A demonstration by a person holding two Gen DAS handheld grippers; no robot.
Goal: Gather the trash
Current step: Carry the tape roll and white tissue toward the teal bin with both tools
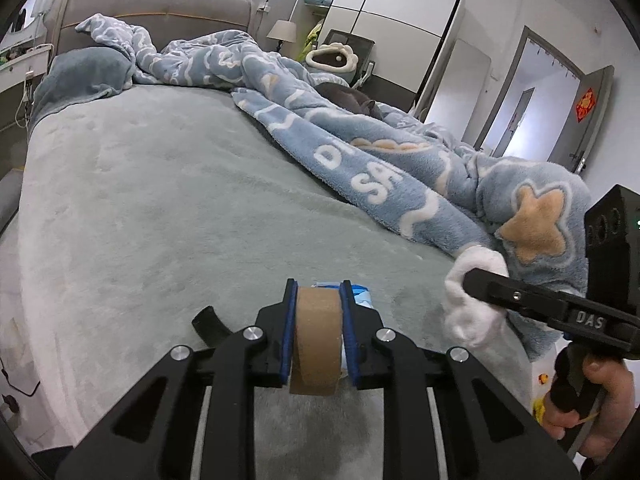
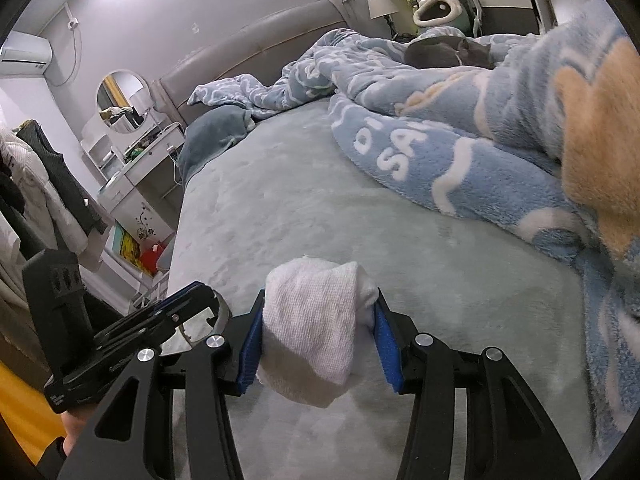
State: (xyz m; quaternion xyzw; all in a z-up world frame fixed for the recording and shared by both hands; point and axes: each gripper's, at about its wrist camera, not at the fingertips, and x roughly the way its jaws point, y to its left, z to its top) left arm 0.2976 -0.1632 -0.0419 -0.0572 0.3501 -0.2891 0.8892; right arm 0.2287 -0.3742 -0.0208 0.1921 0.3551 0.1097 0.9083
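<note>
My left gripper (image 1: pixel 319 292) is shut on a brown cardboard tape roll (image 1: pixel 316 336), held above the grey-green bed sheet (image 1: pixel 160 200). A bit of blue and white wrapper (image 1: pixel 362 294) shows just behind the right pad. My right gripper (image 2: pixel 320 300) is shut on a crumpled white paper towel (image 2: pixel 316 324), also above the sheet. In the left wrist view the right gripper (image 1: pixel 476 276) shows at the right with the white towel (image 1: pixel 472 312). In the right wrist view the left gripper (image 2: pixel 200 292) shows at the lower left.
A blue fleece blanket (image 1: pixel 380 160) with white letters lies bunched across the bed's right side. A grey cat (image 2: pixel 444 54) lies on it. A pillow (image 1: pixel 84 76) and headboard (image 1: pixel 160 4) are at the far end. A dresser (image 2: pixel 136 168) stands left of the bed.
</note>
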